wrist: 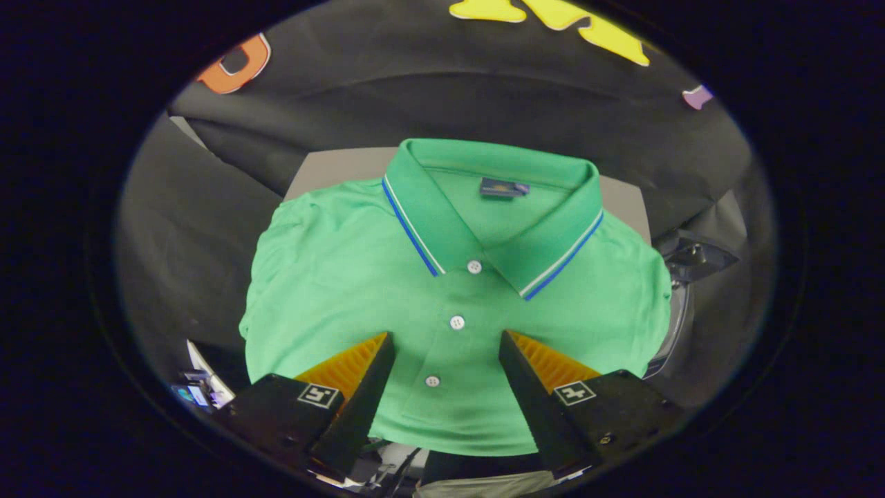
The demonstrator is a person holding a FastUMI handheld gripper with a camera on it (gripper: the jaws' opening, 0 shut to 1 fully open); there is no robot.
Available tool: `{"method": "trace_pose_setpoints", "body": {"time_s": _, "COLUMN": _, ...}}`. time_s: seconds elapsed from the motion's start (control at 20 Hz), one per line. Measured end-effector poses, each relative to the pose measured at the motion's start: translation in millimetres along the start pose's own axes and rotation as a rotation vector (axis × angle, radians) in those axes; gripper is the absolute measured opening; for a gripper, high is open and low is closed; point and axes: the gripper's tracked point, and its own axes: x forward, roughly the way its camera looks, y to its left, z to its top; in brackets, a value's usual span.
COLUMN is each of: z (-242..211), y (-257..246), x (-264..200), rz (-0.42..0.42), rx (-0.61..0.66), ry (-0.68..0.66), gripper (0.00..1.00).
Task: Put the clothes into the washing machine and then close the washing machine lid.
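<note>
A folded green polo shirt [346, 277] lies flat on a grey surface [332, 169], collar away from me, with white and blue stripes on the collar edge and three white buttons down the placket. My gripper [448, 337] hovers over the shirt's lower front, open, its two fingers spread to either side of the placket. The lowest button sits between the fingers. Whether the fingertips [384, 346] touch the cloth I cannot tell. Nothing is held.
Black cloth walls rise behind and to the left of the grey surface. To the right of the shirt a dark curved rim with a metal fitting [695, 259] shows. Small items lie by the left finger's base [200, 387].
</note>
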Motion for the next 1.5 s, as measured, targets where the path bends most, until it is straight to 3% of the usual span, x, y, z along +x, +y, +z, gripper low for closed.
{"method": "trace_pose_setpoints", "body": {"time_s": 0.15, "z": 0, "y": 7, "x": 0, "rz": -0.04, "rx": -0.03, "ry": 0.007, "gripper": 0.97}}
{"method": "trace_pose_setpoints", "body": {"time_s": 0.3, "z": 1, "y": 5, "x": -3, "rz": -0.034, "rx": 0.008, "ry": 0.028, "gripper": 0.96}}
{"method": "trace_pose_setpoints", "body": {"time_s": 0.45, "z": 1, "y": 4, "x": -4, "rz": -0.033, "rx": -0.037, "ry": 0.007, "gripper": 0.94}}
{"method": "trace_pose_setpoints", "body": {"time_s": 0.6, "z": 1, "y": -1, "x": -7, "rz": -0.023, "rx": -0.043, "ry": 0.022, "gripper": 0.86}}
{"method": "trace_pose_setpoints", "body": {"time_s": 0.85, "z": 7, "y": -13, "x": -6, "rz": 0.065, "rx": -0.018, "ry": 0.025, "gripper": 0.17}}
{"method": "trace_pose_setpoints", "body": {"time_s": 0.9, "z": 5, "y": -13, "x": -7, "rz": 0.094, "rx": -0.009, "ry": 0.041, "gripper": 0.08}}
{"method": "trace_pose_setpoints", "body": {"time_s": 1.0, "z": 3, "y": -10, "x": -17, "rz": 0.141, "rx": 0.031, "ry": 0.065, "gripper": 0.05}}
{"method": "trace_pose_setpoints", "body": {"time_s": 1.5, "z": 8, "y": -13, "x": -116, "rz": 0.24, "rx": 0.018, "ry": -0.101, "gripper": 0.05}}
